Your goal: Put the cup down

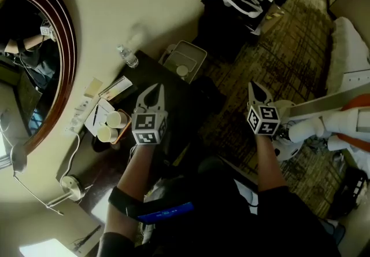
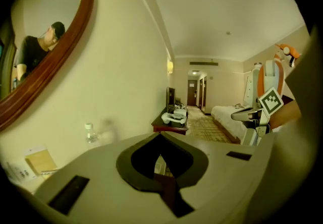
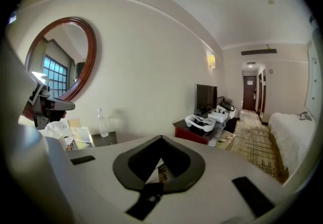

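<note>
Two cream paper cups (image 1: 114,124) stand side by side on a small orange-edged tray on the dark side table (image 1: 167,85), in the head view. My left gripper (image 1: 152,90) hovers just right of the cups, jaws shut and empty. Its tips (image 2: 160,135) meet in the left gripper view with nothing between them. My right gripper (image 1: 253,85) is held further right over the carpet, also shut and empty. Its own view shows the jaws (image 3: 161,138) closed. Neither gripper view shows the cups.
A water bottle (image 1: 128,58) stands at the table's far end, beside a white bin (image 1: 186,58). Papers (image 1: 98,116) lie left of the cups. A round wood-framed mirror (image 1: 63,36) hangs on the wall. A dark desk (image 1: 248,1) carries headsets. A white-orange robot (image 1: 332,123) stands at right.
</note>
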